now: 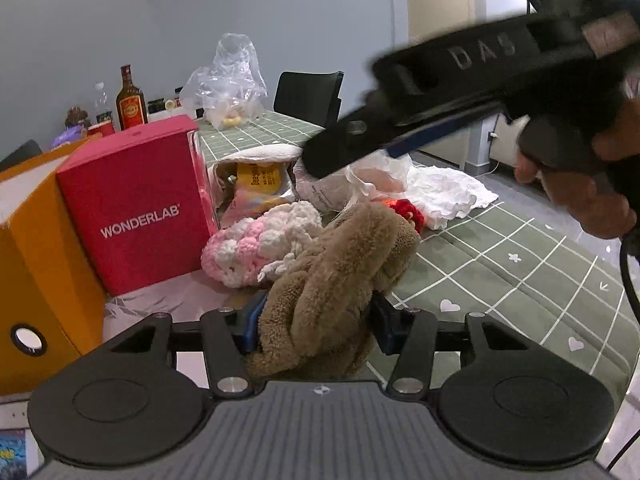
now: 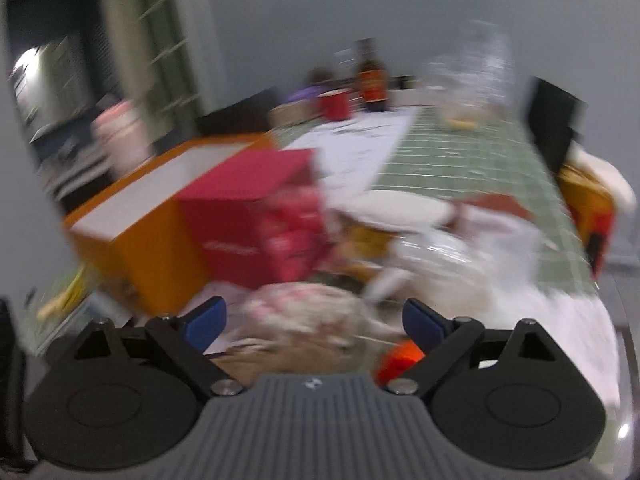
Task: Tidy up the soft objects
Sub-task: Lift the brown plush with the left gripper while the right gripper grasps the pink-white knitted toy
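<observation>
In the left wrist view, a brown plush toy [image 1: 332, 280] fills the gap between the blue pads of my left gripper [image 1: 318, 324], which is shut on it. Behind it lie a pink and white crocheted piece [image 1: 256, 248], a red crocheted bit [image 1: 408, 212] and a white cloth [image 1: 448, 196]. A hand holds my right gripper above the pile, with one black finger [image 1: 352, 136] over a crumpled plastic bag [image 1: 332, 188]. The right wrist view is blurred: my right gripper [image 2: 316, 322] stands open, and the pink and white piece [image 2: 304, 312] is below its jaws.
A red WONDERLAB box [image 1: 136, 208] and an orange box [image 1: 36, 248] stand at the left. A brown bottle [image 1: 130, 100], a clear plastic bag [image 1: 228, 80] and a black chair [image 1: 308, 96] are at the back. The green checked tablecloth [image 1: 500, 272] spreads to the right.
</observation>
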A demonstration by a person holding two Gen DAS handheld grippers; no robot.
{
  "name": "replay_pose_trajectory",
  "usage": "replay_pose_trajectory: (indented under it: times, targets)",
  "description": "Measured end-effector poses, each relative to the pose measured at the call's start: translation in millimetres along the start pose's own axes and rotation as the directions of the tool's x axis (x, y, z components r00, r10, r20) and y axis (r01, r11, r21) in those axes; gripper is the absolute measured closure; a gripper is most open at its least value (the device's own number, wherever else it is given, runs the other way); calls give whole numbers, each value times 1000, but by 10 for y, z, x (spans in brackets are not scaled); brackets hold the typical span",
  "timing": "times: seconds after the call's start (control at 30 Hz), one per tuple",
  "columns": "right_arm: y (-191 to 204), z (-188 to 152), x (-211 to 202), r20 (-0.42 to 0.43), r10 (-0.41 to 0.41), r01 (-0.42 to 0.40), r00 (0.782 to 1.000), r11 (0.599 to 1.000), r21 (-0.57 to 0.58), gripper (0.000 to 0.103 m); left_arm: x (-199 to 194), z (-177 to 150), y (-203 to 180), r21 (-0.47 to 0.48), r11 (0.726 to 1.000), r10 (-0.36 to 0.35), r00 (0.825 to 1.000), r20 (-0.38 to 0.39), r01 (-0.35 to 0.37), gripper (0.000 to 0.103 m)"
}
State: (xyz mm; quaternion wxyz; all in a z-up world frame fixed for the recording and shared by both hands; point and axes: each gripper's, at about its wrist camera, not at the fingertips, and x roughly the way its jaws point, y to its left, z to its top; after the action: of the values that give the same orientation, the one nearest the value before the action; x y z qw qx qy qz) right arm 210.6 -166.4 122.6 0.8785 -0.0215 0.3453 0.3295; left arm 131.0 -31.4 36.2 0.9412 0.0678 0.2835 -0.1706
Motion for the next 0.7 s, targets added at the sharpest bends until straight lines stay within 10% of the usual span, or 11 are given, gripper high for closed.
replay_pose_trajectory:
  times: [0.37,0.7]
  targets:
    - [364,214,814,-291,-163,82,943,959,-270,10,57,20,-81,36,998,48,999,-25,-47,35]
    - [324,99,1068,-341,-239,131,909,942,-310,20,156,33,-85,19,996,89,994,-70,-88,37]
